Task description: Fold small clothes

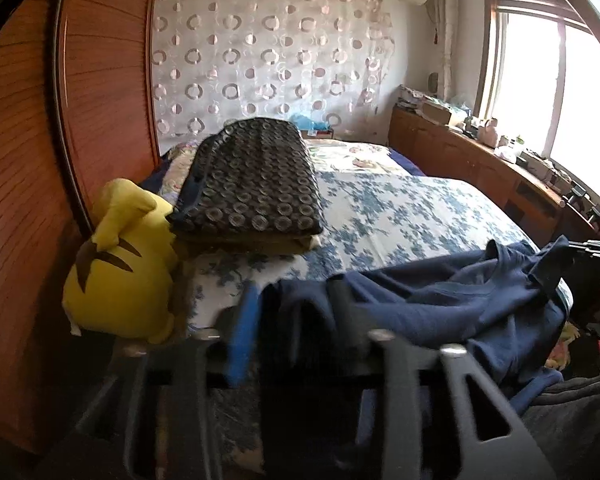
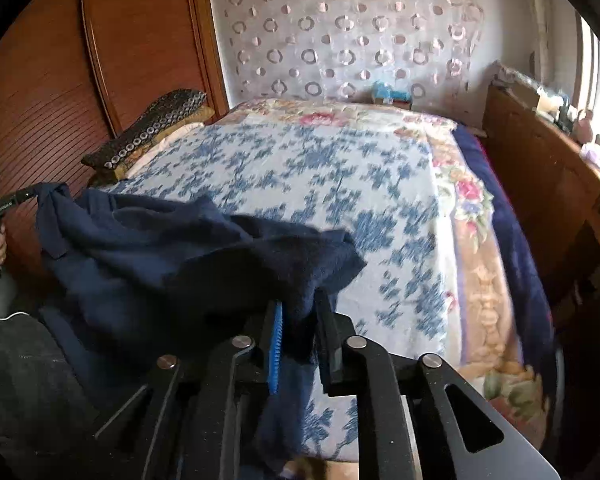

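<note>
Item: dark navy knit garment [image 2: 188, 248], crumpled, lying across the near edge of a bed covered with a white sheet printed in blue flowers [image 2: 320, 168]. Right gripper [image 2: 298, 328]: jaws narrowly parted, a fold of the navy cloth between the blue-padded finger [image 2: 276, 344] and its black mate; whether the pads press on it cannot be told. Left gripper [image 1: 292, 320]: jaws apart, released, cloth lying between the blurred fingers. Also present: yellow plush toy [image 1: 120, 264] beside a folded dark circle-patterned blanket [image 1: 252, 184]; reddish wooden wardrobe [image 1: 100, 80].
</note>
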Demonstrator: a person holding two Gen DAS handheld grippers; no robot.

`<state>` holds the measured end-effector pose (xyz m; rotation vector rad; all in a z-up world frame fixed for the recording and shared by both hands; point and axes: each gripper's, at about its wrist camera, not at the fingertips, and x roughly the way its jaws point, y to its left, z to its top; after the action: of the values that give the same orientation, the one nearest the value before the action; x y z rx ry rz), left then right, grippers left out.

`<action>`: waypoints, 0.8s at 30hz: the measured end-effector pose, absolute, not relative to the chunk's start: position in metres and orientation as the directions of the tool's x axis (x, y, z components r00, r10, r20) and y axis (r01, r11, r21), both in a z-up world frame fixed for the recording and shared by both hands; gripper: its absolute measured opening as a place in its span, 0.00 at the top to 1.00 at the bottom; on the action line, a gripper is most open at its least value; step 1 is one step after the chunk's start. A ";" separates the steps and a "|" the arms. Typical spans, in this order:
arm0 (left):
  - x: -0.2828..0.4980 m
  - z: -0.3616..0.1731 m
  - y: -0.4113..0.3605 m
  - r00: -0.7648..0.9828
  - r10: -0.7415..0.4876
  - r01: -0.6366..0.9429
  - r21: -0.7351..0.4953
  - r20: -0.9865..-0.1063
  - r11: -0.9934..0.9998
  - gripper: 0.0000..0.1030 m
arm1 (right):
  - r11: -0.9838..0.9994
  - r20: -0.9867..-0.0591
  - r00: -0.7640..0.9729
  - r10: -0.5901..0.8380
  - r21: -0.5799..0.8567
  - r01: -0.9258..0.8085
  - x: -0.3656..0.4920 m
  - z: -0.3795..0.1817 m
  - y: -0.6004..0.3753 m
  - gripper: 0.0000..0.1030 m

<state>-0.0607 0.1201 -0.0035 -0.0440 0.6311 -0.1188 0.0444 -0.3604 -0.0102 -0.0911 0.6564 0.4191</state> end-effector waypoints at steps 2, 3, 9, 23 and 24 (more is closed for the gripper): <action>-0.054 -0.001 0.125 0.799 -0.117 0.094 -0.070 -0.590 0.993 0.58 | 0.918 -0.594 0.732 0.333 0.029 -0.394 0.044 0.000 -0.362 0.71; -0.050 0.000 0.127 0.798 -0.112 0.094 -0.062 -0.592 0.994 0.58 | 0.921 -0.583 0.743 0.328 0.021 -0.390 0.042 0.005 -0.362 0.62; -0.010 -0.007 0.131 0.758 -0.118 0.128 -0.031 -0.641 0.991 0.38 | 0.930 -0.557 0.777 0.294 -0.021 -0.367 0.058 0.017 -0.355 0.56; 0.052 -0.065 0.124 0.572 -0.141 0.185 -0.041 -0.808 0.982 0.37 | 0.914 -0.662 0.684 0.306 0.003 -0.405 0.123 -0.021 -0.337 0.56; 0.051 -0.069 0.122 0.561 -0.141 0.190 -0.039 -0.816 0.981 0.37 | 0.913 -0.666 0.680 0.305 0.001 -0.407 0.126 -0.024 -0.337 0.56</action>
<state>0.0508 0.1221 -0.0690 0.0555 0.9554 -0.1948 0.1255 -0.3374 -0.0239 -0.1516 0.7189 0.4012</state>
